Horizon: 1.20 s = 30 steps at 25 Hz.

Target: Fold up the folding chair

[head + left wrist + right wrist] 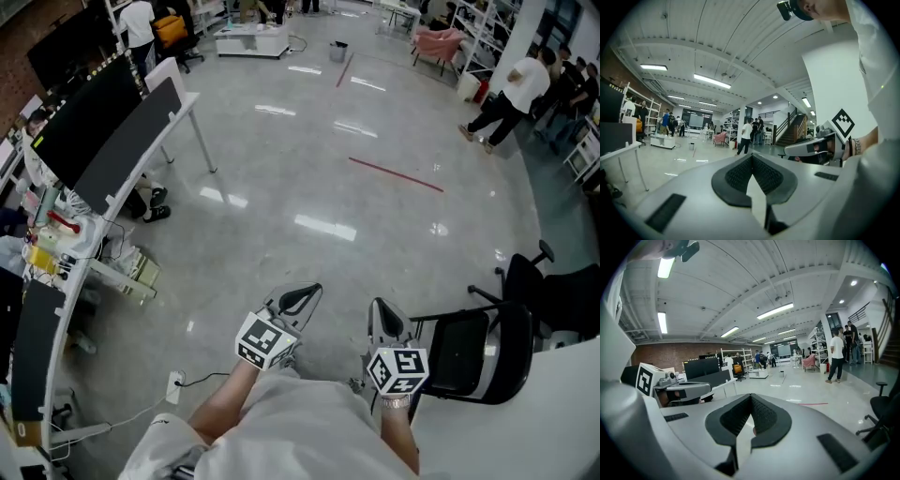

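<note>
The black folding chair (466, 352) stands unfolded at the lower right of the head view, its seat facing up and its curved back (515, 353) toward the white table. My right gripper (386, 319) is just left of the chair, apart from it, jaws shut on nothing. My left gripper (300, 298) is further left over the bare floor, also shut and empty. In the left gripper view the pads (765, 176) meet, and the right gripper (813, 147) shows beside them. In the right gripper view the jaws (751, 397) are shut, with the left gripper (679, 390) at the left.
A black office chair (555, 291) stands behind the folding chair. A white table (562, 412) fills the lower right corner. Desks with black screens (103, 122) line the left side. A red tape line (394, 174) marks the glossy floor, and people (511, 94) stand far off.
</note>
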Each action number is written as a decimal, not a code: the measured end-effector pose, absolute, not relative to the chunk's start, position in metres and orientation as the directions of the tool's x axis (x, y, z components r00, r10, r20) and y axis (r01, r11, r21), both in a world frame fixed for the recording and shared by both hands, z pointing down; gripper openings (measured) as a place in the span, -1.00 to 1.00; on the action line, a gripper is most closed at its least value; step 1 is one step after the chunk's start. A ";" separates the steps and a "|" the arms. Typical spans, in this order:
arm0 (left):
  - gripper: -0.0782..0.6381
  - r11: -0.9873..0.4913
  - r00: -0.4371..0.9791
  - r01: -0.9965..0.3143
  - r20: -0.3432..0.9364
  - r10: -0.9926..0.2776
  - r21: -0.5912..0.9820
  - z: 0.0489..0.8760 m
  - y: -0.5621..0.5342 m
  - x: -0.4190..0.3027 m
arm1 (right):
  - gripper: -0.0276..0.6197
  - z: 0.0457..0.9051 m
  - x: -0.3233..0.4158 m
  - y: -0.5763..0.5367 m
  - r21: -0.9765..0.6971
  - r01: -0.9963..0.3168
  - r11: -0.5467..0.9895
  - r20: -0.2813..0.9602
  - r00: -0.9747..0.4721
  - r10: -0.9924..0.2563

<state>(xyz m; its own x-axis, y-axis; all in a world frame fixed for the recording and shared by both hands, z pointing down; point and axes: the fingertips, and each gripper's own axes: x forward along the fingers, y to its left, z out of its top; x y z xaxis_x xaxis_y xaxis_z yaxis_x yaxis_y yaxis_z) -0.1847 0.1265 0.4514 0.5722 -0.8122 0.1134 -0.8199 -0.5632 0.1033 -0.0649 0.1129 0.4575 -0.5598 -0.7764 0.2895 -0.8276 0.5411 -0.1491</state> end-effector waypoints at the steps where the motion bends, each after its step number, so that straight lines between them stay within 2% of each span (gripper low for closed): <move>1: -0.75 -0.554 0.564 -0.826 0.109 -0.819 0.105 0.451 0.130 -0.194 | -0.90 0.458 -0.077 0.116 -0.148 -0.820 0.554 0.291 -0.571 -0.768; 9: -0.75 -0.502 0.508 -0.861 0.082 -0.857 0.085 0.449 0.150 -0.235 | -0.90 0.454 -0.150 0.121 -0.132 -0.732 0.668 0.236 -0.678 -0.696; 16: -0.75 -0.393 0.404 -0.912 0.092 -0.910 0.113 0.449 0.190 -0.266 | -0.90 0.445 -0.195 0.156 -0.132 -0.595 0.793 0.190 -0.800 -0.569; 21: -0.75 -0.335 0.347 -0.934 0.085 -0.934 0.127 0.449 0.196 -0.273 | -0.90 0.442 -0.205 0.164 -0.117 -0.508 0.853 0.155 -0.858 -0.490; 30: -0.75 -0.331 0.353 -0.933 0.165 -0.921 0.144 0.473 0.190 -0.256 | -0.90 0.461 -0.200 0.160 -0.090 -0.399 0.913 0.213 -0.903 -0.373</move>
